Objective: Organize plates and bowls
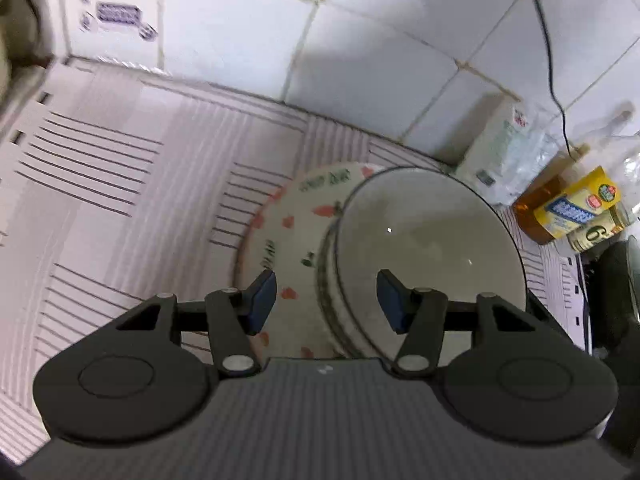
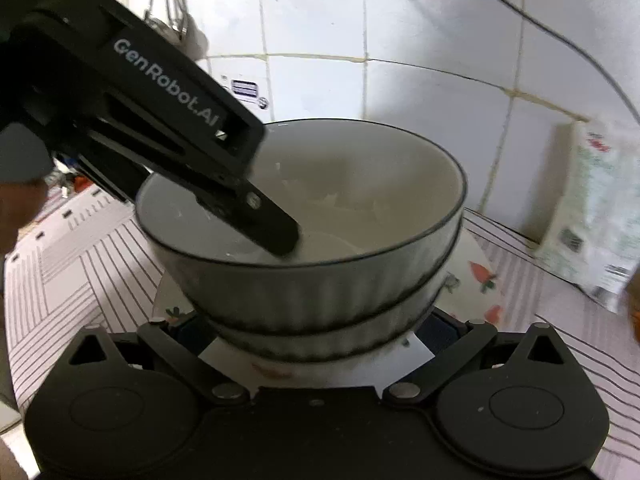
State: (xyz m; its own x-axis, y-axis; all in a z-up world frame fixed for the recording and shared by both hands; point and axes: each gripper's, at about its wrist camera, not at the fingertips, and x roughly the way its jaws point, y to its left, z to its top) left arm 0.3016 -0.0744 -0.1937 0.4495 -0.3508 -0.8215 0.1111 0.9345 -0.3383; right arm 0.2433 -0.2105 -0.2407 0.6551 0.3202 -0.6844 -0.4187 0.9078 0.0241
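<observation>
Two ribbed white bowls with dark rims are stacked, the top bowl [image 1: 432,240] [image 2: 320,200] nested in the lower bowl [image 2: 332,336]. They stand on a white plate [image 1: 288,216] [image 2: 476,264] printed with carrots. My left gripper [image 1: 328,300] is open and straddles the top bowl's near rim. One blue pad is outside the bowl and the other inside, and neither presses on it. In the right wrist view one of its fingers [image 2: 276,232] reaches down into the bowl. My right gripper [image 2: 316,328] has its jaws wide on either side of the lower bowl, with the pads mostly hidden.
A striped mat [image 1: 120,200] covers the counter in front of a tiled wall. A white bag [image 1: 500,152] [image 2: 592,216], an amber bottle [image 1: 536,208] and a yellow box [image 1: 576,208] crowd the right. A black cable [image 1: 548,40] hangs down the wall.
</observation>
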